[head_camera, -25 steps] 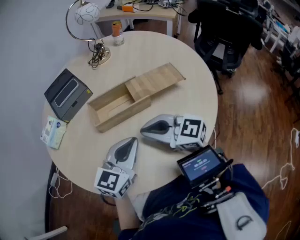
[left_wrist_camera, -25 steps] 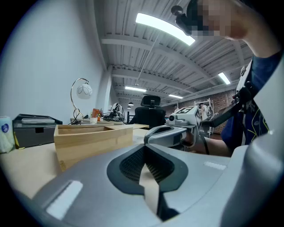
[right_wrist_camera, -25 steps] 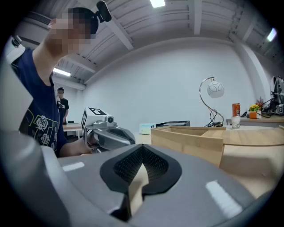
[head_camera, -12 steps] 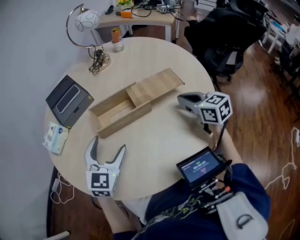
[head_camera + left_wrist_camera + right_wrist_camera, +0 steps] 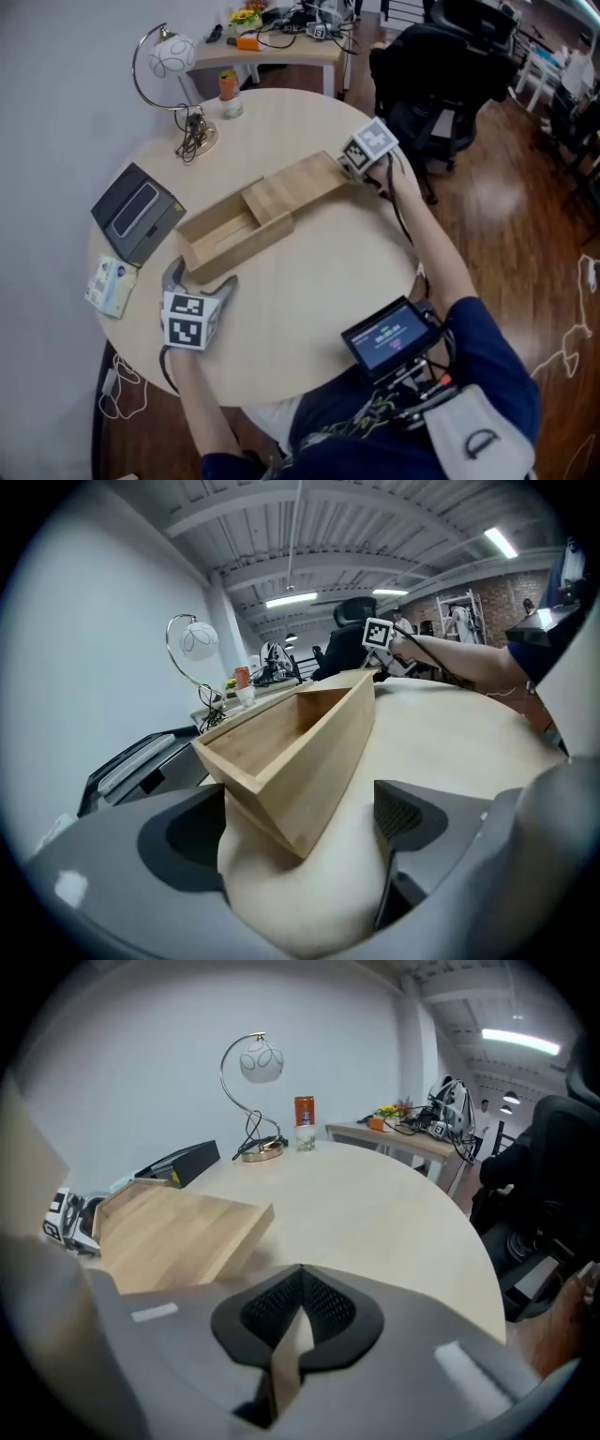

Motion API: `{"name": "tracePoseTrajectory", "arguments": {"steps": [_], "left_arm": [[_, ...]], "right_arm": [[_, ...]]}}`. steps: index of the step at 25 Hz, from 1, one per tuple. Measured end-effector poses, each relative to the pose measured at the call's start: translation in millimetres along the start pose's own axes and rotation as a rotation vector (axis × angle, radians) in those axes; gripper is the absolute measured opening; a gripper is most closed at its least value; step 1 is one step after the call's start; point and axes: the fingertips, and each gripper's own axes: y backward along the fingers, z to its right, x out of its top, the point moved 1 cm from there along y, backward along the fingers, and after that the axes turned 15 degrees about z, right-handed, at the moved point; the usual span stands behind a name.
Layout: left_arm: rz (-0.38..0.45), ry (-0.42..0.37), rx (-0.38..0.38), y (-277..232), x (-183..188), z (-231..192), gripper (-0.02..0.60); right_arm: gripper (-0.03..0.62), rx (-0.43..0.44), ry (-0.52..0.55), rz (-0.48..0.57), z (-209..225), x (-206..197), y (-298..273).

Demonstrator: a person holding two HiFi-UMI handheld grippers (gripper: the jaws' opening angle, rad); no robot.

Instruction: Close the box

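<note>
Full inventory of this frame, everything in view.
Table: 1, pale wood, round.
Wooden box: 1, light wood, mid-table, lid half open.
Lamp: 1, chrome, white globe, far edge.
Can: 1, orange, beside lamp.
Case: 1, dark grey, table's left.
Packet: 1, pale, left edge.
Office chair: 1, black, beyond table.
Screen: 1, black, person's chest.
Left claw: 1, grey, opening, box's near corner between jaws, untouched.
Right claw: 1, grey, shut, at lid's far end.

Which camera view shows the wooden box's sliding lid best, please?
The head view: the whole lid shows from above, slid partly off the box. The right gripper view shows only its protruding end, close up. The left gripper view shows mainly the box's open end, the lid edge-on beyond.
</note>
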Motion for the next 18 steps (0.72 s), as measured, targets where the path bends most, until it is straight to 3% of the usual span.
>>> {"name": "tracePoseTrajectory", "arguments": {"steps": [2, 5, 11, 14, 16, 18], "left_arm": [[0.022, 0.021, 0.005, 1, 1, -3, 0.474], [0.029, 0.022, -0.011, -1, 0, -5, 0.474], [-0.005, -0.044, -0.057, -5, -1, 7, 0.474], [-0.009, -0.045, -0.058, -4, -2, 7, 0.476], [0.017, -0.038, -0.053, -2, 1, 4, 0.476], [0.108, -0.027, 0.012, 8, 12, -4, 0.476]], "right_arm": [[-0.005, 0.031, -0.040, 0.039, -10, 5, -3], [-0.005, 0.165, -0.104, 0.073, -47, 9, -12], [-0.005, 0.357, 0.028, 0.082, -154, 17, -20], [-0.005, 0.303, 0.152, 0.076, -169, 19, -22], [-0.005, 0.275, 0.148, 0.089, -163, 20, -20], [-0.005, 0.244, 0.108, 0.137, -152, 23, -8]]}}
